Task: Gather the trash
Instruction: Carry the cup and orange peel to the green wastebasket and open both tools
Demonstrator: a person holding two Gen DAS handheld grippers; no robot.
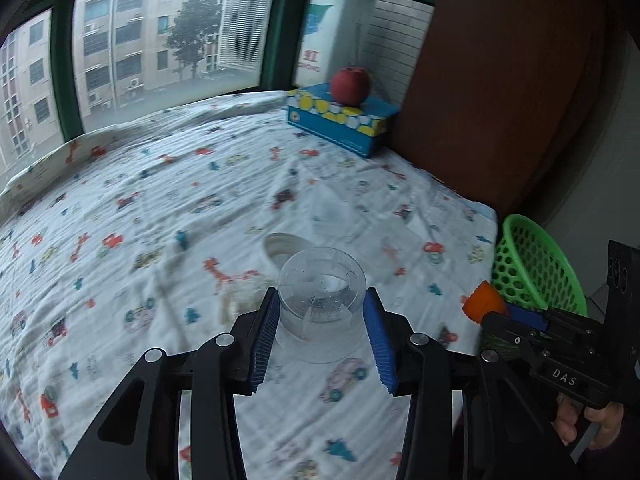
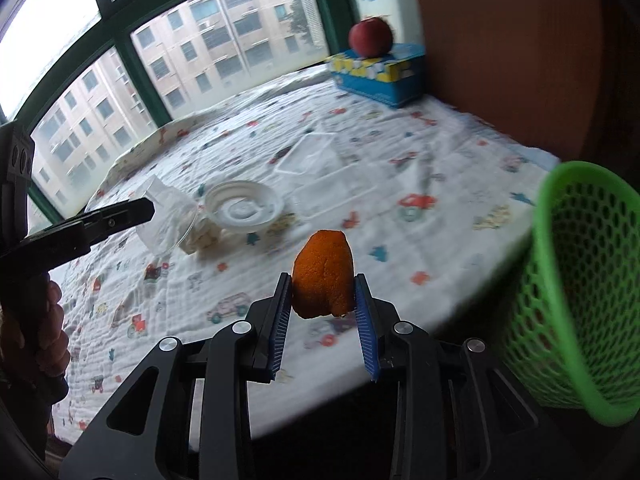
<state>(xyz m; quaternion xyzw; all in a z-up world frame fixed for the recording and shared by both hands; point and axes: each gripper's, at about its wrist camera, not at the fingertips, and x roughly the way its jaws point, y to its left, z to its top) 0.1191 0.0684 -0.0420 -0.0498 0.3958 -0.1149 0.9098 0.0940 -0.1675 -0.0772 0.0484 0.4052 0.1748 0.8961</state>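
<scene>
an apple sits on a box at the bed's far corner; a basket stands beside the bed.

Both wrist views angled down over the bed, facing the window, sharing the green basket

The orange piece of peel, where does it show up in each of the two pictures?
Left wrist view: the orange piece of peel sits low on the right, held in the right gripper, in front of the green mesh basket.
Right wrist view: just below centre, clamped between the blue pads.
Shared landmark: the red apple on the blue tissue box.
</scene>
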